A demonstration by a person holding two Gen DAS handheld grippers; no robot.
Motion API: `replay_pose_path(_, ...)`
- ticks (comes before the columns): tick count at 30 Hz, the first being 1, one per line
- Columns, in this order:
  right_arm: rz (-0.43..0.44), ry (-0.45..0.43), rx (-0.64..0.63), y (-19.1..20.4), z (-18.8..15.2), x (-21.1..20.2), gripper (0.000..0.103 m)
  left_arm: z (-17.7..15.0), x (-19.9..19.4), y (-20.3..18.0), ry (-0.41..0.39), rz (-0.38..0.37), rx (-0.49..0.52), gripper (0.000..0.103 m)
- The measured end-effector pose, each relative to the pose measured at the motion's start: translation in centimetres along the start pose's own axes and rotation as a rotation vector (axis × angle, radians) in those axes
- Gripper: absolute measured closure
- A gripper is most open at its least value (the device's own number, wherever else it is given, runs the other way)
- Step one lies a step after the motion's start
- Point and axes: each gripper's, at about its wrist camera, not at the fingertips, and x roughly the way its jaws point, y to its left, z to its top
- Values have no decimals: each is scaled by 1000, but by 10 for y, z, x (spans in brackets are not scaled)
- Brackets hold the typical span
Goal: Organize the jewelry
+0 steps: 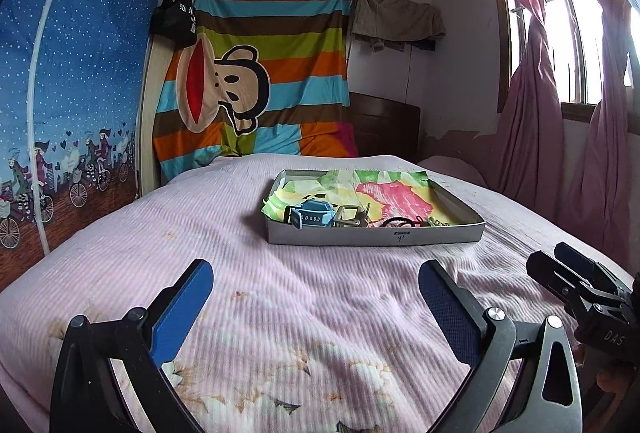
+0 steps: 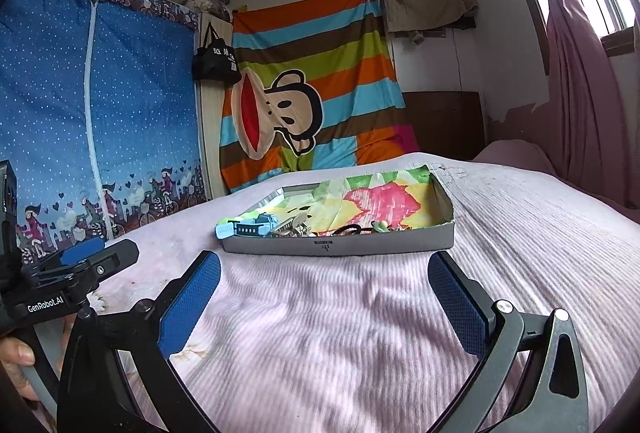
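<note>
We hover both grippers, left gripper (image 1: 316, 297) and right gripper (image 2: 324, 293), jaws wide, empty (approach step); next: reach the tray (image 1: 376, 235), pick the blue watch (image 1: 314, 219).

Both wrist views sit low over the bed (image 1: 280, 313), looking along their own fingers toward the far wall. The grey tray (image 1: 376, 235) sits mid-frame in both, somewhat nearer in the right wrist view (image 2: 340, 245). Each catches the other gripper at its lower edge.

A home bedroom. A bed (image 1: 248, 273) in pink ribbed cover fills the foreground (fabric wardrobe (image 1: 68, 105) at nine o'clock). Pink curtains (image 1: 532, 121) hang at two o'clock.
</note>
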Motion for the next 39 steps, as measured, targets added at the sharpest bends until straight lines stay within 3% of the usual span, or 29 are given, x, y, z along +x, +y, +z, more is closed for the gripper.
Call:
replay_pose_path(10,-29,42,-3,3,-28,-9,1,-28,-8,9,39,20,-23,0)
replay_pose_path(16,-30,43,-11,4,-32,-7,1,-29,-11,7,11,26,-1,0)
replay_pose_path(39,-28,60,-5,5,-39,-3,1,-37,-9,7,26,28,1,0)
